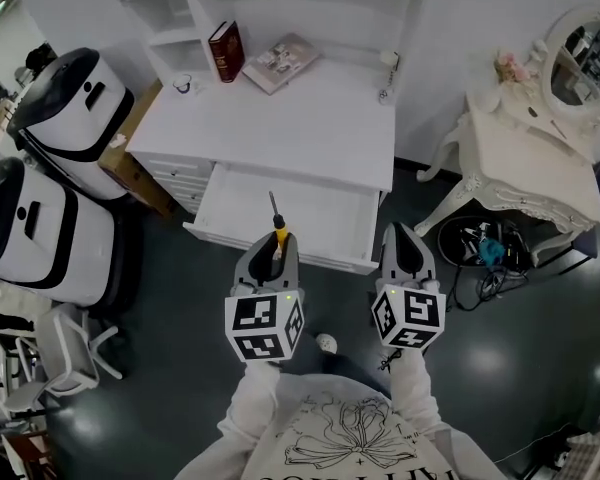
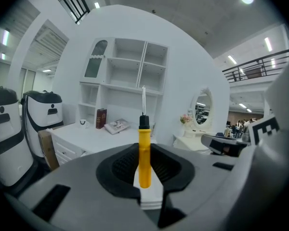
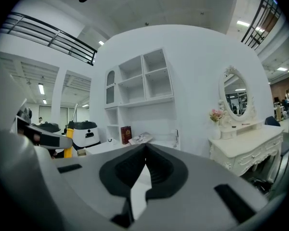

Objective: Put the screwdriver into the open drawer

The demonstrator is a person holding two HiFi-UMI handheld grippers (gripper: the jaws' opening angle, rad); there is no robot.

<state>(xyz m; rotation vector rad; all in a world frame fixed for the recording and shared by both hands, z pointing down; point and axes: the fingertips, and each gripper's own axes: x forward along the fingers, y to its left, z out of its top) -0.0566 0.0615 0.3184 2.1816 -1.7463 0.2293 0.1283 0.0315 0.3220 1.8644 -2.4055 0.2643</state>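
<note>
White desk w/ its drawer pulled out at the desk's front, open. L gripper sits just in front of the desk at the drawer's front edge, jaws pinching the yellow handle of the screwdriver; the shaft is aimed at the desk & shows over the drawer's inside in head view, not yet laid in it. R gripper is near the drawer's right front corner, jaws pressed together w/ nothing btwn them.
</note>
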